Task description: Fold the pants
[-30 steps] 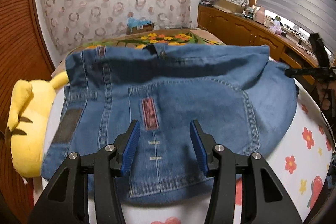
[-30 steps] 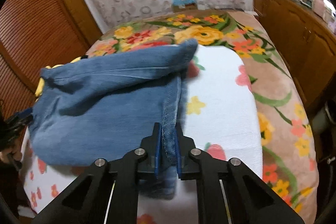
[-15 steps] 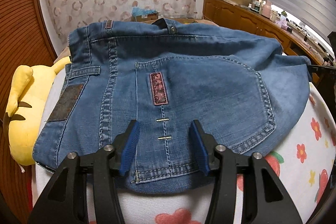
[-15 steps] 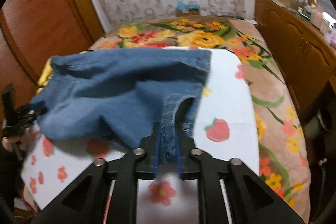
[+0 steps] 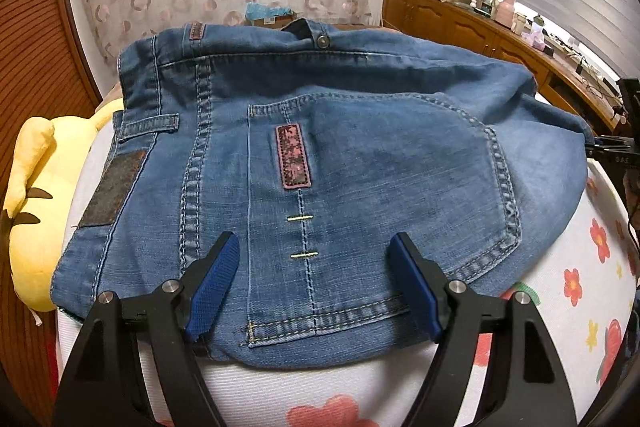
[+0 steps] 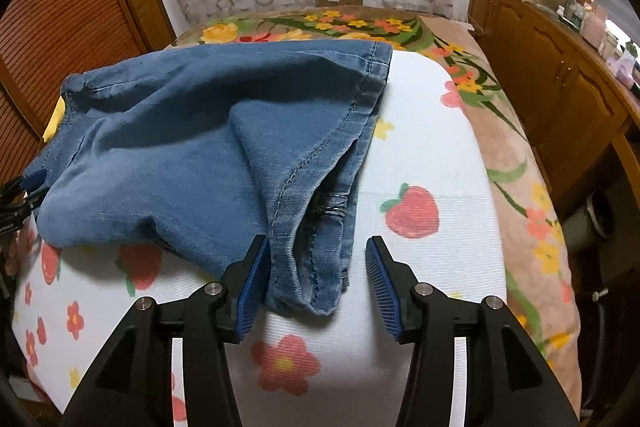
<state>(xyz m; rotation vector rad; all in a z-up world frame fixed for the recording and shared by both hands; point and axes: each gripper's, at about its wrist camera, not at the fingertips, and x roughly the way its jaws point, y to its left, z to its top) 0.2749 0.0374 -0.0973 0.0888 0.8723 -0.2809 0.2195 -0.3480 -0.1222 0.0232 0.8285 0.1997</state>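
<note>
The left gripper is seen with its blue pads spread wide, having just been opening; nothing is pinched, and the back pocket of the pants lies beneath the gap. The right gripper is parted to a middling width, its jaws likewise having just been opening; a bunched fold of the pants sits between them, brushed by the left pad and clear of the other. The pants are blue denim, folded into a compact, somewhat rumpled bundle: a stitched pocket with a dark red patch, a belt loop, a dark label and a metal waistband button are shown on the waist end, while hems and a seam are stacked at the other end. The pants are laid on a white cover printed with flowers and strawberries, spread over a bed. A yellow plush toy is pressed against the waist end of the pants.
</note>
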